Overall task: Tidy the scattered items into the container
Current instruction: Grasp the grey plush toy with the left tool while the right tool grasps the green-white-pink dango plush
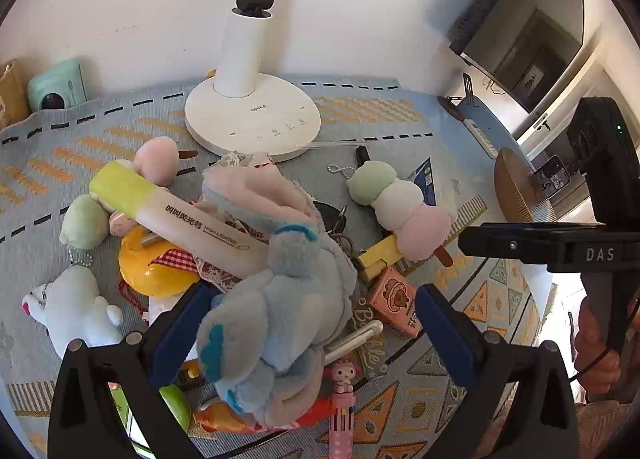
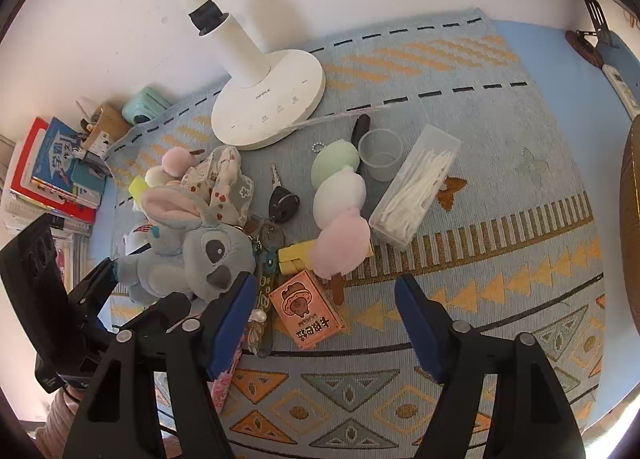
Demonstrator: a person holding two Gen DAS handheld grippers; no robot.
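Stitch plush sits between my left claw's spread blue pads, not yet pinched; I judge the grasp step is under way. My right claw hangs open over an orange card box. Beyond, a dango plush. Next: close, lift, find the container, unseen.

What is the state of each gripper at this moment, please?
Left gripper: jaws wide around the blue plush toy; whether the pads grip it cannot be told.
Right gripper: open, holding nothing.
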